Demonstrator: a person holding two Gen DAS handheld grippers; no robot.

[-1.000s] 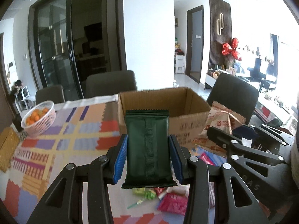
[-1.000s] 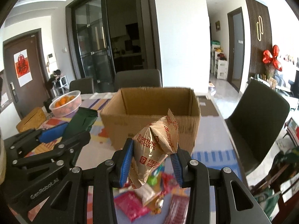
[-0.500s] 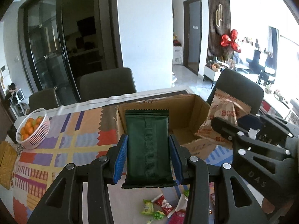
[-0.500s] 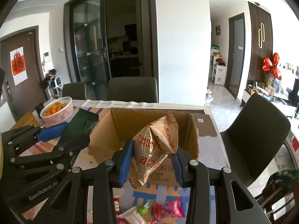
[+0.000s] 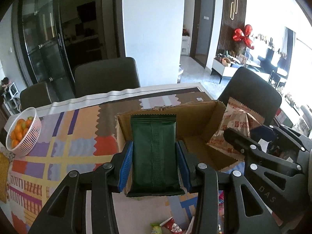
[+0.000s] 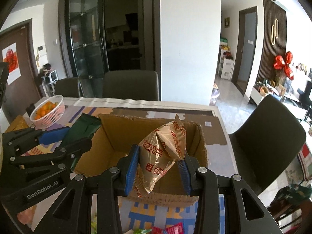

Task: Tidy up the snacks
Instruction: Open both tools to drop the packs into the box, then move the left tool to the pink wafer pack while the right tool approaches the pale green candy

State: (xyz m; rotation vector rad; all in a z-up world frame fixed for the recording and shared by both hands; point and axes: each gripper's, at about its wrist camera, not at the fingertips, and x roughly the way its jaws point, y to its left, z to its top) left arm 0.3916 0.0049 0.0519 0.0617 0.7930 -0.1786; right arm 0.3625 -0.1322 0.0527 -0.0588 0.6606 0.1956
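my left hand-held gripper is clamped on the dark green packet, held upright over the near left edge of the cardboard box. my right hand-held gripper is clamped on the fortune biscuits bag, poised above the box opening. to do this well, i'd bring each snack fully past the rim before letting go, one at a time, so they don't collide. the left view shows bare box floor; the right view shows the green packet nearer the rim than it seems, and loose candies on the worktop.
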